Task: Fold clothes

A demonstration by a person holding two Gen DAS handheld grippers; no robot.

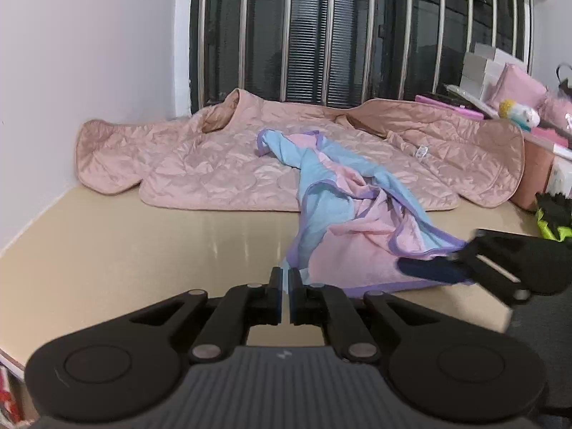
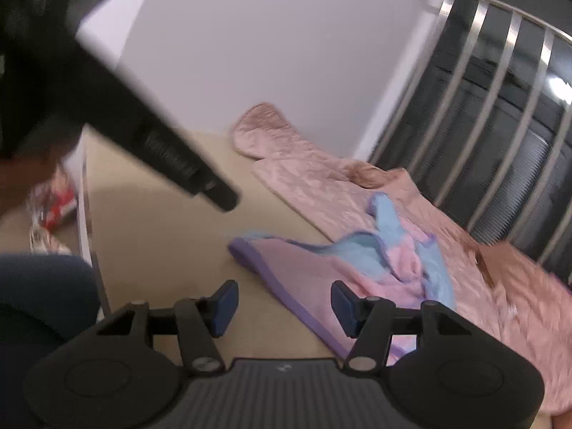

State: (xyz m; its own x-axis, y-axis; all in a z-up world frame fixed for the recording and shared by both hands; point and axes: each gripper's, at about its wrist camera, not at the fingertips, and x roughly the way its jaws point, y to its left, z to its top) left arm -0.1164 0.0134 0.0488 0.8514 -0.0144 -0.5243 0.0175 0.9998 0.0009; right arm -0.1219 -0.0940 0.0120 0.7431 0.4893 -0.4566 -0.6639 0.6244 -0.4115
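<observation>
A small pink and light-blue garment point(image 1: 357, 236) with purple trim lies crumpled on the beige table point(image 1: 143, 250), its far end resting on a pink quilted jacket point(image 1: 232, 157). My left gripper point(image 1: 285, 286) is shut, with the garment's near-left corner pinched between its pads. My right gripper point(image 1: 447, 261) hovers at the garment's near-right corner. In the right wrist view the right gripper point(image 2: 284, 307) is open, its blue pads point(image 2: 225, 307) straddling the purple hem point(image 2: 286, 296) of the garment point(image 2: 321, 268). The blurred black body of the left gripper point(image 2: 161, 146) crosses the upper left.
The quilted jacket point(image 2: 357, 193) is spread along the back under a barred window point(image 1: 321, 35). A white wall point(image 1: 89, 53) closes the left. Pink bags, boxes and a plush toy point(image 1: 518, 114) crowd the right. A person's dark-clad leg point(image 2: 39, 304) is at the table edge.
</observation>
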